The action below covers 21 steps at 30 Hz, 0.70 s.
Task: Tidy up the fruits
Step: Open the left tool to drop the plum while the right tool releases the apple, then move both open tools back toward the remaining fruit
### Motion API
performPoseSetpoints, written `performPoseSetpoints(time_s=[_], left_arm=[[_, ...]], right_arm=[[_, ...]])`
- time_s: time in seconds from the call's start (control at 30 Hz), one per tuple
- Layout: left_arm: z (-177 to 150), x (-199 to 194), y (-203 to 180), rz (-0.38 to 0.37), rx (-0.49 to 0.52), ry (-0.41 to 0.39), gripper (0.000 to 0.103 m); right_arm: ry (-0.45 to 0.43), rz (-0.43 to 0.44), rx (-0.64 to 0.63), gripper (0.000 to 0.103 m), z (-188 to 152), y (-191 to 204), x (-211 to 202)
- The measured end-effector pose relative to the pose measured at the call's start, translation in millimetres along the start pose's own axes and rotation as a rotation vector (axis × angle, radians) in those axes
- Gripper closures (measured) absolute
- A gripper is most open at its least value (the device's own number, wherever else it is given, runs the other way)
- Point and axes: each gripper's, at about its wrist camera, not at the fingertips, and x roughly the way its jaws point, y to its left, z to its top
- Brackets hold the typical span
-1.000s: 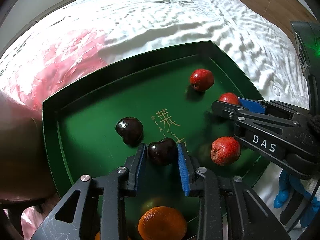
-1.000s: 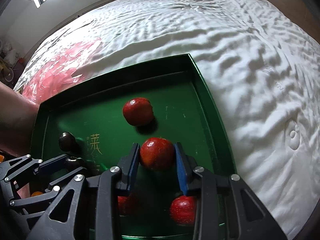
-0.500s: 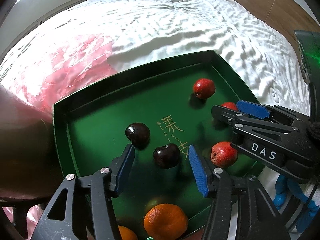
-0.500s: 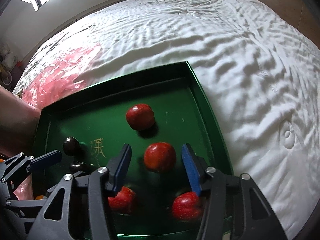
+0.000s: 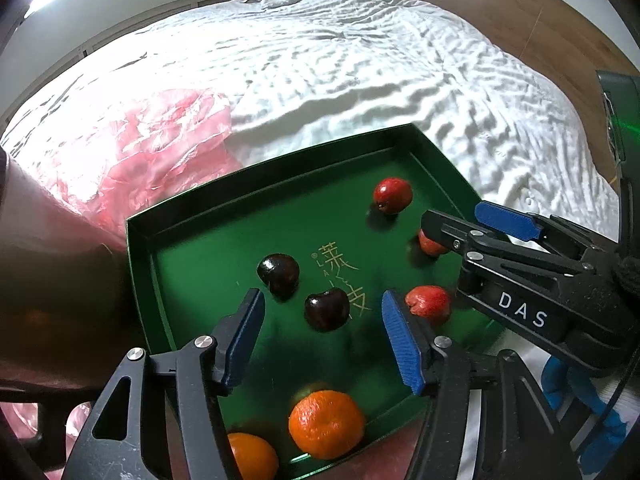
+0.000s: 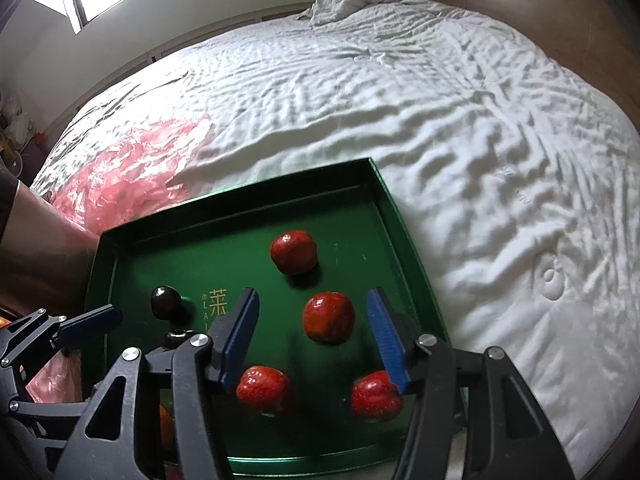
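Green tray [image 5: 188, 216] on white bed [image 5: 340, 80], raised rim all round, far half bare. Left tool [image 5: 322, 340] spread apart, empty, over dark cherry [image 5: 326, 309] near tray centre. Right tool [image 6: 312, 330] apart, empty, over red fruit [image 6: 329, 317] by tray's right rim. Gold lettering [image 5: 340, 276] mid-tray; "DAS" on right tool.

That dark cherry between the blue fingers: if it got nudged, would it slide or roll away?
The dark cherry looks round and glossy, so it would probably roll. The green tray floor looks smooth, offering little grip, though its raised rim should stop it. The left gripper stands open around it.
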Motion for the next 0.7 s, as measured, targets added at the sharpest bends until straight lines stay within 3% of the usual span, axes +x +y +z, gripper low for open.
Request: performPoseSetpoints(time_s=[0.3,0.7], left_arm=[[-14.6,-26.8,-2.9,-0.002,0.042,-0.043,0.047],[-67.5,-85.3,2.8,-0.019,0.096,-0.136,0.046]], right_arm=[[-0.023,-0.021,-0.022,0.0,-9.9,13.0,-24.4],[-0.04,-0.039,-0.034,0.0,-40.8,35.3,-63.9]])
